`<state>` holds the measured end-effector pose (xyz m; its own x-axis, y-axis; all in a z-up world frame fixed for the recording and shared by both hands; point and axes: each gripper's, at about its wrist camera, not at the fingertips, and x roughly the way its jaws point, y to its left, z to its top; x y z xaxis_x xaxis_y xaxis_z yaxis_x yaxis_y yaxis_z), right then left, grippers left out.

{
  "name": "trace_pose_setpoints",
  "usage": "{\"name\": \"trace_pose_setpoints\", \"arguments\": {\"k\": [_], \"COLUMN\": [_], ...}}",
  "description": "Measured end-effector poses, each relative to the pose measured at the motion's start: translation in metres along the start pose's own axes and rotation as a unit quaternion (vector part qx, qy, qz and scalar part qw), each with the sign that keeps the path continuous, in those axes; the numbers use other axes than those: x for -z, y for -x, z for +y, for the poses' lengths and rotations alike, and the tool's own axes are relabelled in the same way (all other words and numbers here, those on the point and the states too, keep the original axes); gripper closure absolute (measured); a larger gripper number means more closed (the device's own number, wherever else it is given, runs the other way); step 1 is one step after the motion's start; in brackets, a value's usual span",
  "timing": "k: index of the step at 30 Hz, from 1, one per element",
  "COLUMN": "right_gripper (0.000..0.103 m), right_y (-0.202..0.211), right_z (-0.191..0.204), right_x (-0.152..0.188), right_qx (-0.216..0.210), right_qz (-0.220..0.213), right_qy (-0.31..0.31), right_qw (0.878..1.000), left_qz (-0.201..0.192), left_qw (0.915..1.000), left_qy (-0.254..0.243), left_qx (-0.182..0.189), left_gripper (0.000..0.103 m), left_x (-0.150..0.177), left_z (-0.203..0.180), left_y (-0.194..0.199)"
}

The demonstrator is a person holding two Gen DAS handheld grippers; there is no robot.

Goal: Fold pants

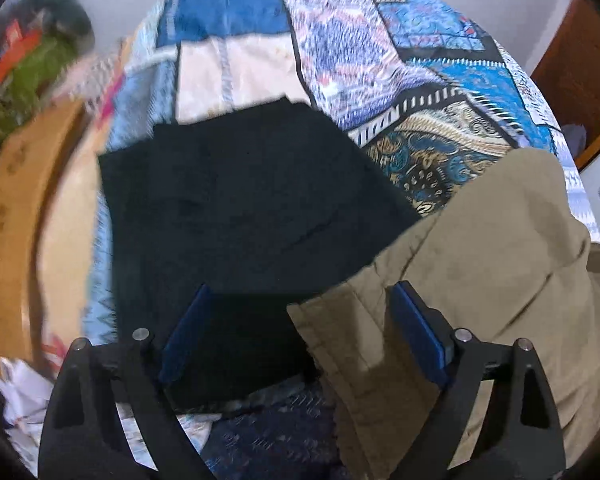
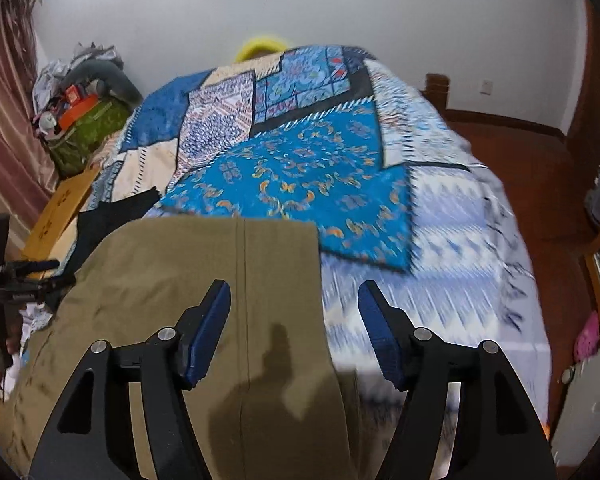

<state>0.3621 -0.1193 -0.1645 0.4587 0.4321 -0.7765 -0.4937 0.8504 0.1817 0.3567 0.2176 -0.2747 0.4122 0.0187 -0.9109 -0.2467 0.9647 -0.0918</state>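
Olive-khaki pants (image 2: 204,280) lie on a patchwork bed quilt (image 2: 300,168); in the left wrist view they (image 1: 500,240) fill the lower right. A black garment (image 1: 240,200) lies beside them on the left, also showing in the right wrist view (image 2: 112,212). My left gripper (image 1: 300,320) is open and empty, hovering over the black garment's near edge and the khaki pants' corner. My right gripper (image 2: 294,312) is open and empty above the pants' right edge. The left gripper's body (image 2: 8,276) shows at the far left of the right wrist view.
A cardboard box (image 1: 16,208) stands left of the bed, with a green bag and clutter (image 2: 84,120) behind it. A white wall is beyond the bed. Red-brown floor (image 2: 532,184) and wooden furniture lie to the right.
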Motion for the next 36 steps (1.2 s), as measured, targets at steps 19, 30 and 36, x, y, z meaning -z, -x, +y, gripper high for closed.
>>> {"name": "trace_pose_setpoints", "arguments": {"k": [19,30,36], "right_gripper": [0.092,0.092,0.089], "right_y": [-0.045,-0.015,-0.034], "right_z": [0.027,0.083,0.084], "right_x": [-0.043,-0.104,-0.104], "right_qx": [0.019,0.032,0.047], "right_qz": [-0.014,-0.114,-0.058], "right_qy": [0.059,0.125,0.129], "right_qw": [0.998,0.985,0.989], "left_qz": [-0.061,-0.096,-0.040], "left_qw": [0.9978,0.9949,0.9989], "left_qy": [-0.021,-0.008,0.004], "left_qx": [0.015,-0.032,-0.023], "left_gripper": [0.067,0.067,0.064], "left_x": [0.008,-0.002,-0.009], "left_z": [-0.015,0.004,0.009], "left_y": [0.028,0.042,0.007]}}
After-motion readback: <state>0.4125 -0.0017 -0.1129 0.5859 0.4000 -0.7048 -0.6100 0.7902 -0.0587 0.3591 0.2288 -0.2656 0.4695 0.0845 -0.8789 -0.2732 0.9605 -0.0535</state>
